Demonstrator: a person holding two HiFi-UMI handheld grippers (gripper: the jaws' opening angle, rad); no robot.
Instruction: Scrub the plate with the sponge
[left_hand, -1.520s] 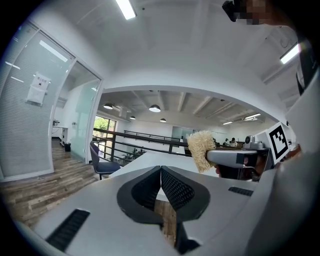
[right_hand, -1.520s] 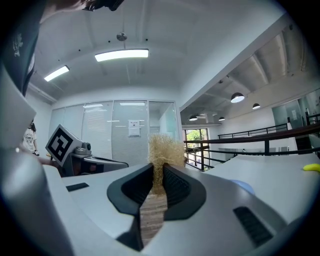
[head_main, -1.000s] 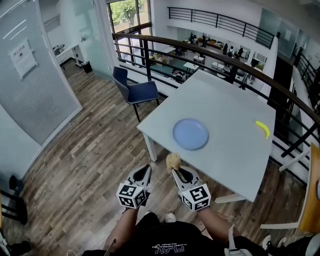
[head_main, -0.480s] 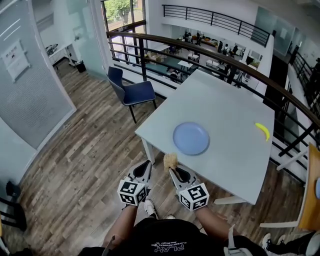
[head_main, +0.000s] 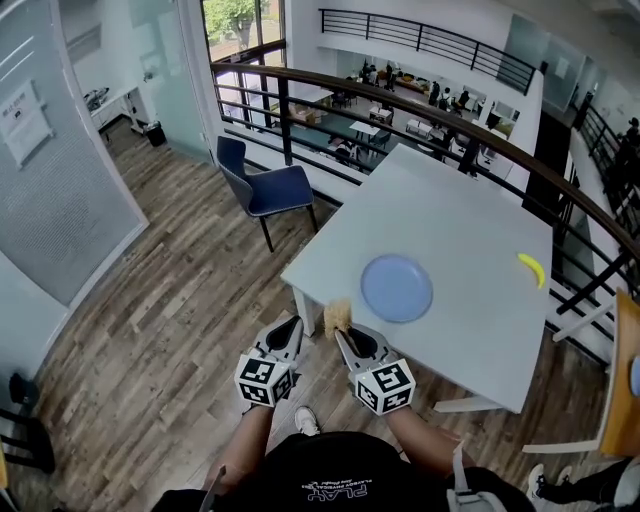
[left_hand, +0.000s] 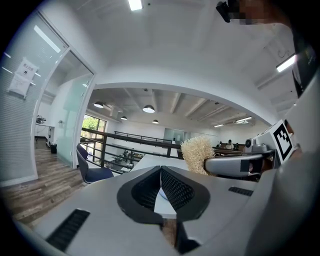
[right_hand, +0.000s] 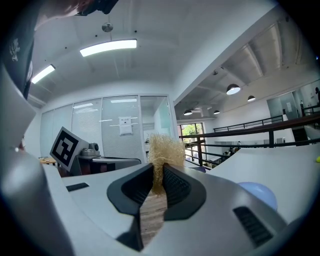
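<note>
The left tool (head_main: 291, 325) and the right tool (head_main: 340, 336) look alike. Each is a smooth pale-grey shell tapering forward, with a black recess round two black, fine-ribbed pads (left_hand: 175, 187) and short dark slots (left_hand: 70, 230) further back. Behind each tool sits a cube (head_main: 263, 387) with black-and-white square markers. Behind the cubes the person wears a black top (head_main: 330, 480) with small white lettering, and one light shoe (head_main: 308, 421) shows.

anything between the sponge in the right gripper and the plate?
Nothing. The head view shows only bare table between the sponge, pinched in the right gripper, and the plate.
</note>
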